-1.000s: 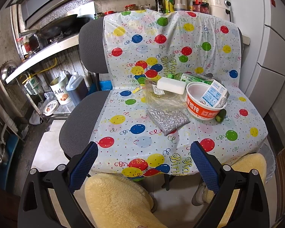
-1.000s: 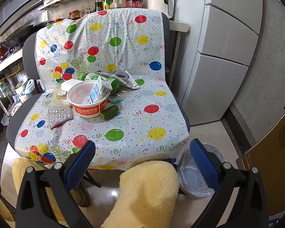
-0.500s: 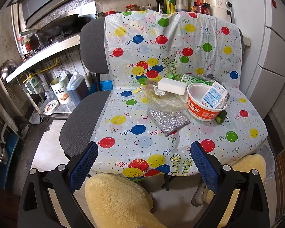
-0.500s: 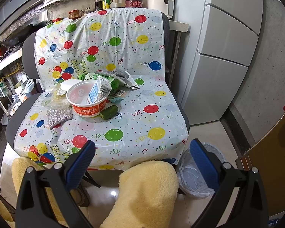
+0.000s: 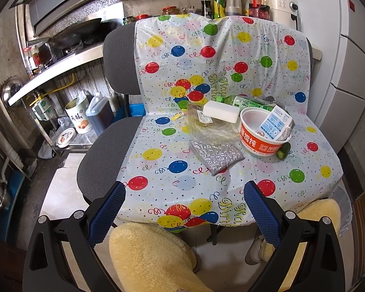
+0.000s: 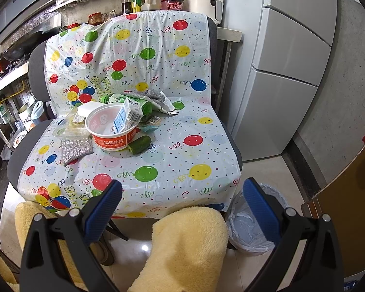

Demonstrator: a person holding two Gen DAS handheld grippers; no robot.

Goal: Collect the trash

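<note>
Balloon-printed plastic sheeting (image 5: 182, 170) covers the two chairs ahead of us, and all the trash lies on it, beyond both grippers and untouched. We hold the left gripper (image 5: 185, 209) with its blue pads spread wide and nothing between them; ahead of it and a little to its right lies a silver foil pouch (image 5: 215, 154), with a crumpled clear wrapper (image 5: 206, 127) and a white block (image 5: 221, 112) further on. Right of those stands the red-and-white paper bowl (image 5: 261, 143) with a small carton (image 5: 273, 125) leaning inside it, a cucumber stub (image 5: 283, 150) touching its base, and a green bottle (image 5: 245, 103) lying behind.

Our right gripper (image 6: 182, 204) is likewise released and empty. From it the bowl (image 6: 114, 138) sits ahead and to the left, the cucumber stub (image 6: 140, 144) just beside it. Below this gripper's right finger, on the floor, stands a lined waste bin (image 6: 250, 223), close to the chair's corner.
</note>
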